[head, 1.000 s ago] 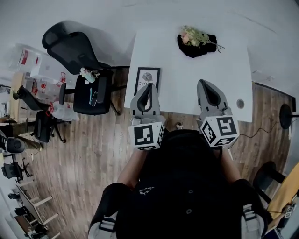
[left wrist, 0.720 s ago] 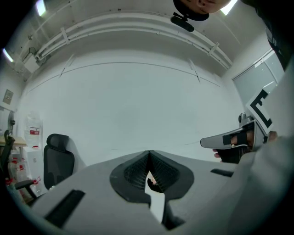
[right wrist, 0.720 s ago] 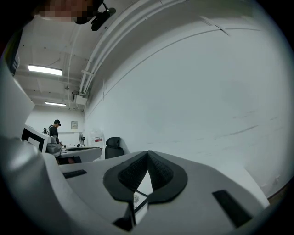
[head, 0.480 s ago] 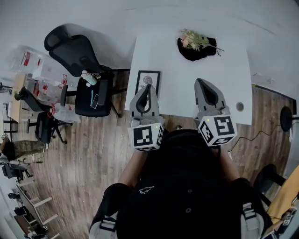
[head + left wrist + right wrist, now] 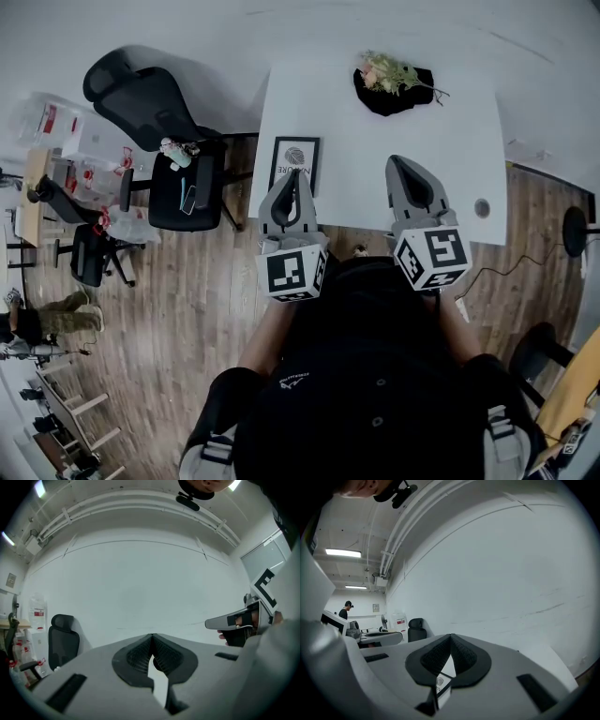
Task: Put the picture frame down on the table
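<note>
— White table (image 5: 375, 141) is running across the top of the head view, against a pale wall. Where is the picture frame sitting?

— The picture frame (image 5: 294, 162) is lying flat on that table, print facing up, close to the near left corner. It is lying right at the nose of the left gripper (image 5: 293, 174), which is overlapping the frame's near right corner from this angle. Whether the two are touching, I cannot tell.

— Is the left gripper holding it?

— No. In its own view the left gripper (image 5: 152, 637) is pressing its jaws together at the tips. Nothing is clamped between them, and only white is showing through the slit beneath.

— And the other one?

— The right gripper (image 5: 398, 162) is hovering over the table to the right of the frame, well apart from it. Seen in its own view, the right gripper (image 5: 450, 637) is likewise closing its jaws tip to tip, gripping nothing. A white sheet with a round emblem is showing through the slit below, and it looks like the frame's print.

— What is lying farther out?

— Beyond both grippers, at the table's far edge, a black mat (image 5: 384, 101) is carrying dried flowers (image 5: 389, 70). Right of the right gripper, a small round grommet (image 5: 482, 207) is sitting in the tabletop. Left of the left gripper, off the table, a black office chair (image 5: 141, 94) is standing on the wooden floor (image 5: 187, 309).
</note>
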A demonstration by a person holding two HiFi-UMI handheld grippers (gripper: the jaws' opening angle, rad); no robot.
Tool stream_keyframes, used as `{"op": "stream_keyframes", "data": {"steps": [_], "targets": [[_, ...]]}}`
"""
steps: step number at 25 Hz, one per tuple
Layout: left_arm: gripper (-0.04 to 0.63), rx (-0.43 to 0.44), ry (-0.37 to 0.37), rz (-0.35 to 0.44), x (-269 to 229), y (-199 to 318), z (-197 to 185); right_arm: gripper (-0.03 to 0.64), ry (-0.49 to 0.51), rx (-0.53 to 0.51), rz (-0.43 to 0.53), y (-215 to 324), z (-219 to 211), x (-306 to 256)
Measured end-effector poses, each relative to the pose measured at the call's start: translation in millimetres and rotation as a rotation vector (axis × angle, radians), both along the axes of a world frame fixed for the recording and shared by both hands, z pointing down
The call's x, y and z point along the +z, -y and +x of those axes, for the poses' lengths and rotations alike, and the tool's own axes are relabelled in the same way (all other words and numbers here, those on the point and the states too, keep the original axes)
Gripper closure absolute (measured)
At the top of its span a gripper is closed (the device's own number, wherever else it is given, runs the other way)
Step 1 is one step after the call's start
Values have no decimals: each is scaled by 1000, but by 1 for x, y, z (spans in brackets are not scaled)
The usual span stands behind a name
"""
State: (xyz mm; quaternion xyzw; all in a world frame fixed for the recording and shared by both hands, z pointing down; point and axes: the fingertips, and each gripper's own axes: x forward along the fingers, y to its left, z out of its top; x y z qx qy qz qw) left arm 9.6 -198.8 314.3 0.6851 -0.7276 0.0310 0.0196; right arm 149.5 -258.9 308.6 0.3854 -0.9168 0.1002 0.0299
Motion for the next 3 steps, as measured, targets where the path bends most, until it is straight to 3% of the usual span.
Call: {"op": "stream_keyframes", "data": {"steps": [3], "targets": [[589, -1, -8, -5, 4, 1, 0, 618, -1, -5, -5, 0, -3, 3]]}}
